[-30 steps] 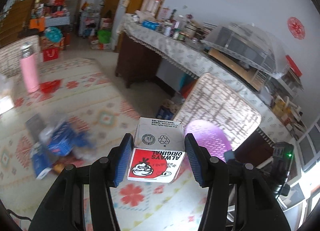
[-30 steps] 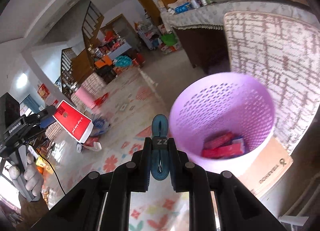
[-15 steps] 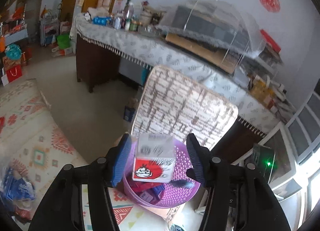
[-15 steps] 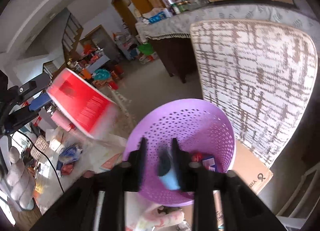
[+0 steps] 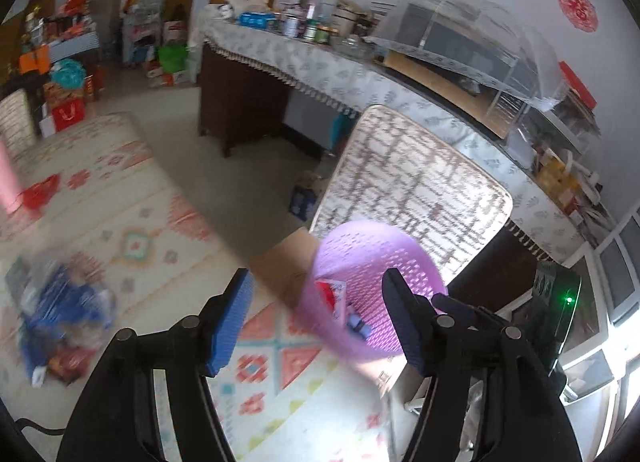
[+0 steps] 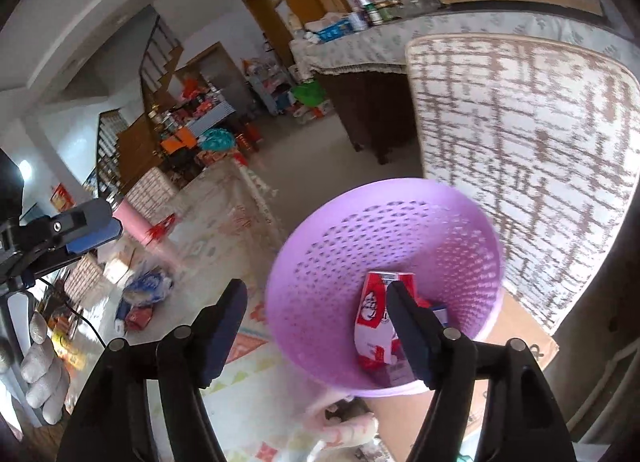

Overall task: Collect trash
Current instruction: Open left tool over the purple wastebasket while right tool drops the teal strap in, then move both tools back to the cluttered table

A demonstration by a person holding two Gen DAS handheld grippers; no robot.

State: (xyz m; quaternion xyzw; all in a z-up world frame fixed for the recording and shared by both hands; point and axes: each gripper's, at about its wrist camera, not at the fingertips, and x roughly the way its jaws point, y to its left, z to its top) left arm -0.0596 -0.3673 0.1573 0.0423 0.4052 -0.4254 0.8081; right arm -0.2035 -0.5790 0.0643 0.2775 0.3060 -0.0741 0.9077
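Left gripper [image 5: 316, 318] hung beside purple basket [image 6: 384, 230], jaws opening wider, nothing between them. Right gripper [image 6: 316, 322] aimed at basket rim, jaws opening too, empty. Red-white box [image 6: 378, 318] lay inside basket, tipped against wall, likely just dropped. More trash pile [image 5: 60, 310] waited on mat, well apart.

Both wrist views: purple basket [image 5: 372, 262]

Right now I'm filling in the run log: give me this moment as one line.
left tongs: opening, empty | right tongs: opening, empty | red-and-white carton: in purple basket | trash pile: on mat
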